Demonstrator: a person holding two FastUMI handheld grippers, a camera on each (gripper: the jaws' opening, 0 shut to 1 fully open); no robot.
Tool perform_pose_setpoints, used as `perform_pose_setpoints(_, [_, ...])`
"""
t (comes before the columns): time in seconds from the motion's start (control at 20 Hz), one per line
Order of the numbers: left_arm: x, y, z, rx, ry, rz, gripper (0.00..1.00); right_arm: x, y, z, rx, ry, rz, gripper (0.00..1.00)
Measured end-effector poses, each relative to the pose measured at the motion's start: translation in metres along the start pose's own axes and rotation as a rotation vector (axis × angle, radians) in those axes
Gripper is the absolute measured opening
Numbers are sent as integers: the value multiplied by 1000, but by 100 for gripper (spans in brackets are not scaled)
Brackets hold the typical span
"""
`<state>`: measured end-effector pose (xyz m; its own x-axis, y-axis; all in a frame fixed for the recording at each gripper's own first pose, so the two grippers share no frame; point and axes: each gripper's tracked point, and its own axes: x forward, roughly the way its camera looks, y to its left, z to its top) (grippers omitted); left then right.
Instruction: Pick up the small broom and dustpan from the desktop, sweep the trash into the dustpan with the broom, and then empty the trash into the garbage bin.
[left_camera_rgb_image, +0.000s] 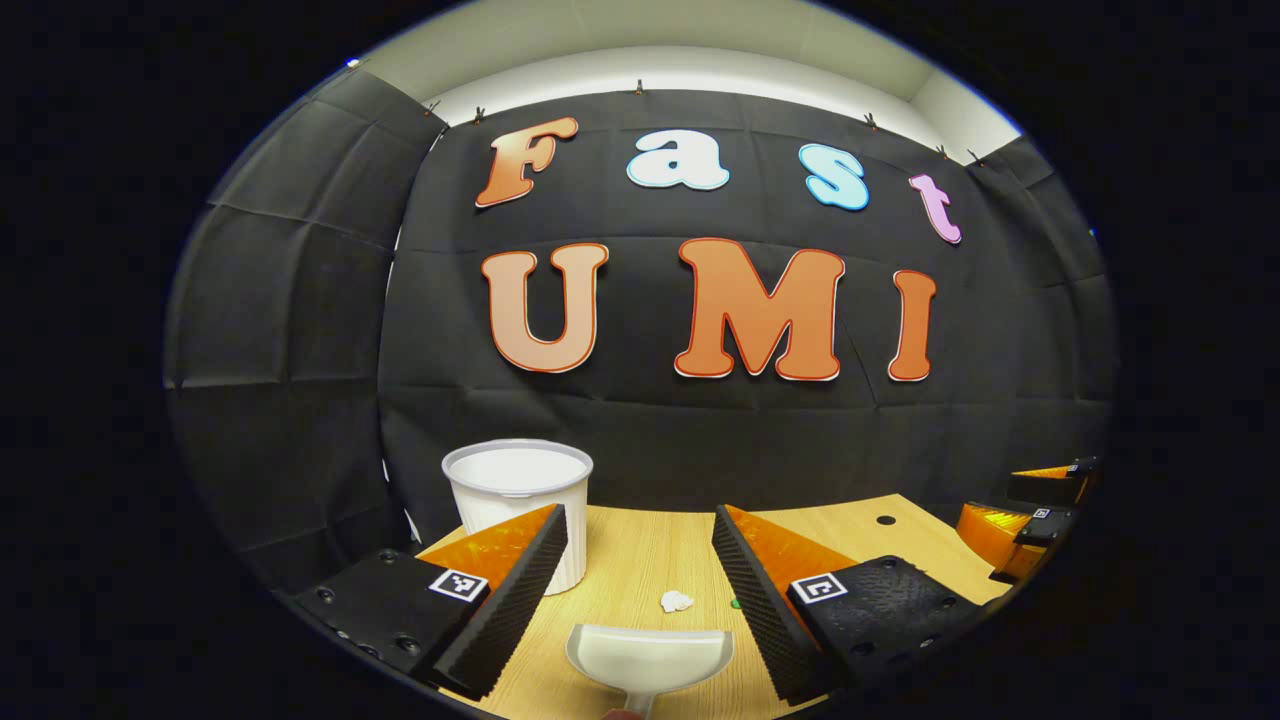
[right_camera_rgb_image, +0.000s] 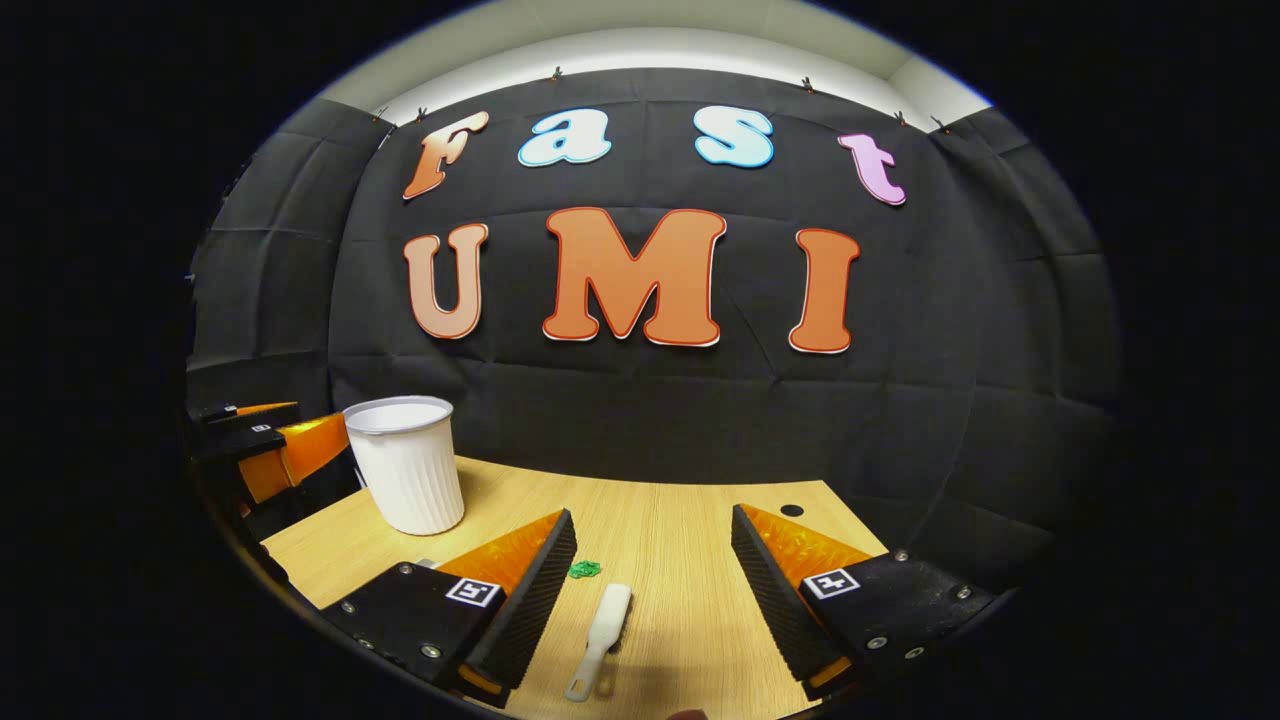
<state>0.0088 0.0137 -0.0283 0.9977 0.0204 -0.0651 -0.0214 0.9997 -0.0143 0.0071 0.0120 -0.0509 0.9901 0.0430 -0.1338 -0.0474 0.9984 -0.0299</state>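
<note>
Pale wood-grain desktop (left_camera_rgb_image: 640, 560) carries everything, and by the look of it nothing of the task is done yet; the white dustpan (left_camera_rgb_image: 650, 655) lies flat at the near edge of the desktop, between the fingers of the left gripper (left_camera_rgb_image: 640, 590) but not touched by them, its jaws spread wide; the right gripper (right_camera_rgb_image: 655, 590) is likewise wide apart and holds nothing, with the small white broom (right_camera_rgb_image: 603, 625) lying on the wood between its fingers, handle toward the near edge; both tools remain to be picked up, the sweeping and the emptying are all left. A crumpled white scrap (left_camera_rgb_image: 677, 601) rests just beyond the dustpan's mouth; the white ribbed garbage bin (left_camera_rgb_image: 520, 505) stands upright toward the far left corner of the desktop. The left gripper view gives the dustpan and the white scrap, with the other gripper at the right edge; the right gripper view gives the broom, and a green scrap (right_camera_rgb_image: 584, 569) just beside the broom's far end.
</note>
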Motion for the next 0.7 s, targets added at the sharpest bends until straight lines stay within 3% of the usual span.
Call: perform_pose_setpoints(0.7, [-4,-3,11,13,-38,-2,94,-2,-2,9,-10,-39,-4,94])
